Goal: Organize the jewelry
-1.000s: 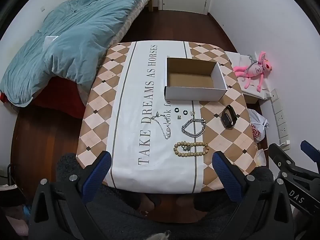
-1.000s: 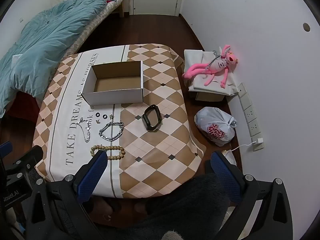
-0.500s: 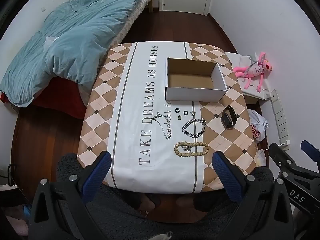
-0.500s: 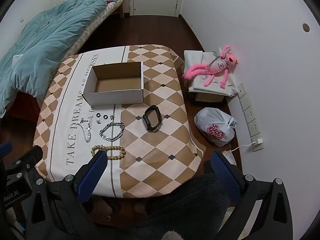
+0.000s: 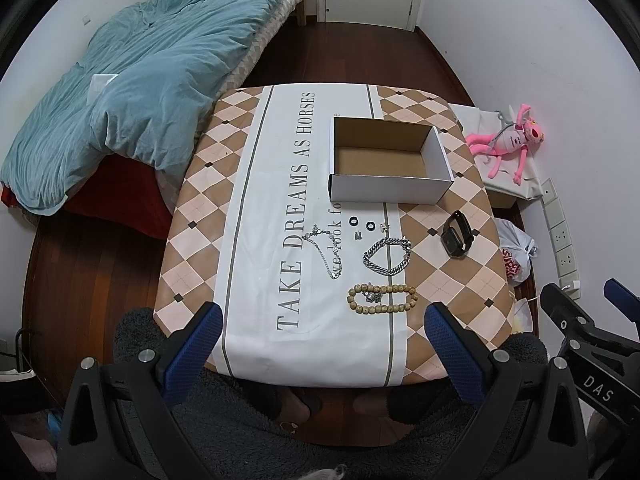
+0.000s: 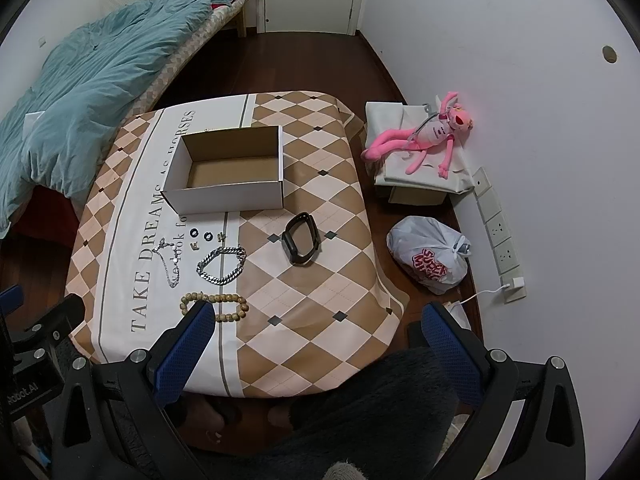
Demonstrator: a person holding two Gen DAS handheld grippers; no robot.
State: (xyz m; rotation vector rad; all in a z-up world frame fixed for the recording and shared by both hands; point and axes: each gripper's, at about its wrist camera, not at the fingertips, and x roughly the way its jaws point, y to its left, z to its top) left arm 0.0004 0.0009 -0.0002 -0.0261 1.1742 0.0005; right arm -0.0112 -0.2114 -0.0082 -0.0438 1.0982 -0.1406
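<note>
left tongs (image 5: 318, 330) spread, holding nothing | right tongs (image 6: 316, 330) spread, holding nothing | bead bracelet (image 5: 382, 299), chain bracelet (image 5: 387, 257), necklace (image 5: 325, 251), watch (image 5: 457, 234) on worktop (image 5: 248, 240), near open box (image 5: 388, 160)

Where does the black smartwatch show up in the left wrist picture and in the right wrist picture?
Left wrist view: the black smartwatch lies right of centre, on the checkered cloth.
Right wrist view: the black smartwatch lies near the centre.
Shared landmark: the open cardboard box; in both views the watch lies nearer the camera than the box and off its right corner.
</note>
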